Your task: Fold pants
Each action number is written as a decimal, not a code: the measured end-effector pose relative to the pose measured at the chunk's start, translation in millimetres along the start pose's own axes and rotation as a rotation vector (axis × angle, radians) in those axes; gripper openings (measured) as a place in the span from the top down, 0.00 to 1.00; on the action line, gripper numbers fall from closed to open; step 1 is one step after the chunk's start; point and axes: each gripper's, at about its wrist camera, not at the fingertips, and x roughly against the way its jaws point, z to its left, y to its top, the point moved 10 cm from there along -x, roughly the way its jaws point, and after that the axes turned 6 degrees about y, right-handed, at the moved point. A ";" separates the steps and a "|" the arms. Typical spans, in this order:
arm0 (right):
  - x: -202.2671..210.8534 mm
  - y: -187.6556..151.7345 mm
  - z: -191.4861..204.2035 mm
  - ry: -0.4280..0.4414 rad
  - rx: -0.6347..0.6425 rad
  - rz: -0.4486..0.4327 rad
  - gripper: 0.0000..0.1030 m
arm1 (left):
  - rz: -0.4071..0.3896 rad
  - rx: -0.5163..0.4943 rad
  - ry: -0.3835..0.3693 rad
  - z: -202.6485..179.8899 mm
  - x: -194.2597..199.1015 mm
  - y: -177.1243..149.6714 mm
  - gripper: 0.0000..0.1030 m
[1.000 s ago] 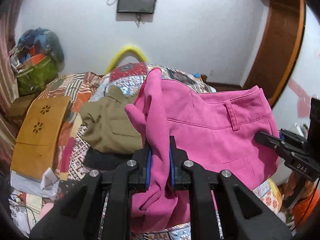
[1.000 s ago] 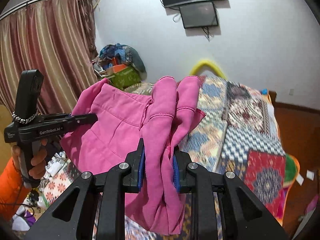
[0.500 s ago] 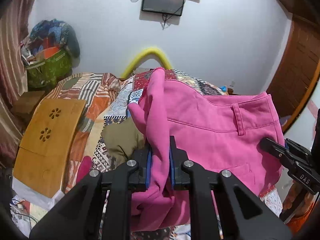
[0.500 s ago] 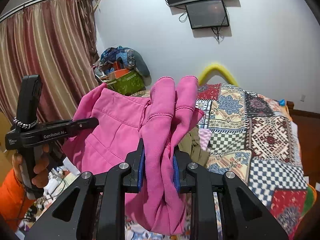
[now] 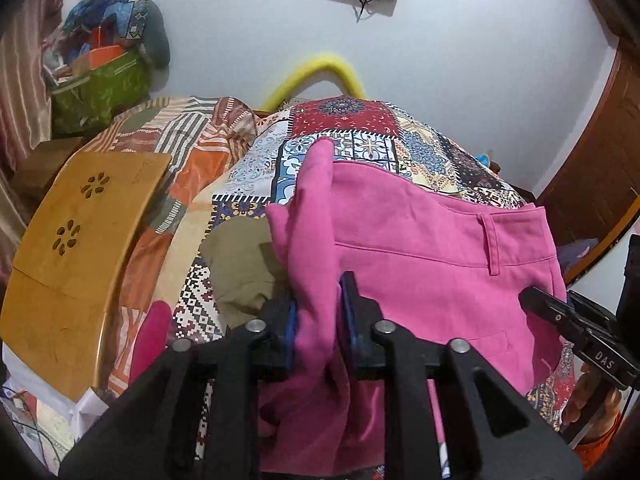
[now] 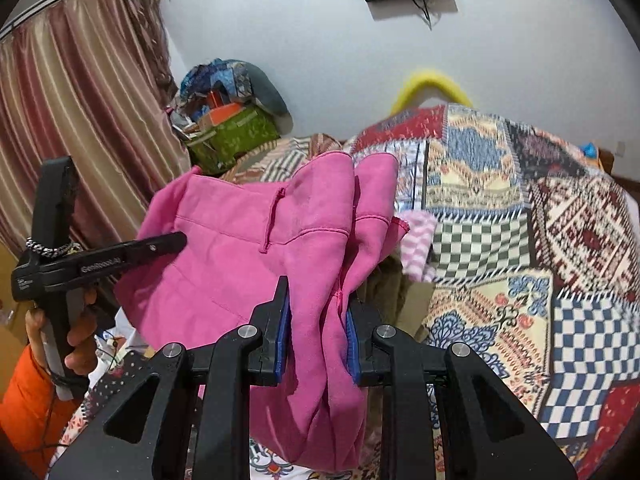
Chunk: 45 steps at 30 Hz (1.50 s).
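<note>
Bright pink pants [image 5: 420, 248] hang in the air above the bed, stretched by the waistband between both grippers. My left gripper [image 5: 318, 320] is shut on one bunched end of the waistband. My right gripper [image 6: 316, 312] is shut on the other bunched end; the pants also show in the right wrist view [image 6: 240, 240]. The right gripper appears at the right edge of the left wrist view [image 5: 576, 324], the left gripper at the left of the right wrist view [image 6: 100, 260]. The pant legs hang below, out of sight.
A patchwork bedspread [image 6: 520, 240] covers the bed. An olive garment [image 5: 240, 264] lies on it under the pants. A wooden lap desk [image 5: 80, 240] sits at the left. A green bag with clutter [image 5: 100, 84] stands in the corner. Curtains [image 6: 80, 120] hang left.
Both grippers have moved forward over the bed with the pants and tipped downward; the bedspread fills more of both views and the wall monitor has slid toward the top.
</note>
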 end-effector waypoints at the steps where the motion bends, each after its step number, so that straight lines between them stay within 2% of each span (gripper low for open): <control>1: -1.0 -1.4 -0.8 -0.005 0.003 0.002 0.79 | -0.003 -0.006 0.010 1.3 -2.4 -0.7 0.69; 2: -1.9 -2.4 -1.6 -0.012 0.009 0.003 0.79 | -0.006 -0.012 0.020 2.0 -3.9 -1.7 0.67; 9: -4.8 -4.4 -4.5 -0.085 0.050 0.019 0.70 | -0.019 0.014 0.078 17.9 -9.1 -1.2 0.35; 10: -3.6 -3.5 -5.0 -0.099 0.054 0.022 0.66 | -0.017 0.022 0.085 20.7 -8.9 -1.2 0.29; 12: 0.8 -2.3 -8.6 -0.139 0.051 0.019 0.46 | -0.018 0.035 0.100 26.5 -6.4 -0.5 0.23; 14: 7.3 0.5 -13.8 -0.164 0.039 -0.004 0.32 | -0.019 0.051 0.107 31.8 -1.7 0.1 0.18; 15: 11.6 2.1 -15.1 -0.166 0.031 -0.017 0.30 | -0.021 0.065 0.110 35.4 2.1 0.4 0.17; 20: 43.3 8.2 -15.3 -0.162 -0.011 -0.056 0.27 | -0.035 0.109 0.124 48.0 29.4 -2.3 0.16; 25: 90.4 19.1 2.4 -0.172 0.006 -0.115 0.27 | -0.119 0.089 0.153 45.6 85.0 0.0 0.16; 27: 116.9 25.2 17.3 -0.170 0.017 -0.155 0.27 | -0.155 0.078 0.141 37.8 112.5 0.7 0.16; 35: 206.4 32.9 91.8 -0.191 0.130 -0.296 0.27 | -0.317 -0.034 0.101 -19.7 233.3 -8.6 0.16; 40: 262.6 21.2 144.4 -0.178 0.209 -0.391 0.27 | -0.425 -0.089 0.025 -62.3 310.1 -32.3 0.16; 45: 305.1 6.2 179.9 -0.161 0.245 -0.474 0.27 | -0.553 -0.118 0.008 -91.7 384.5 -62.6 0.16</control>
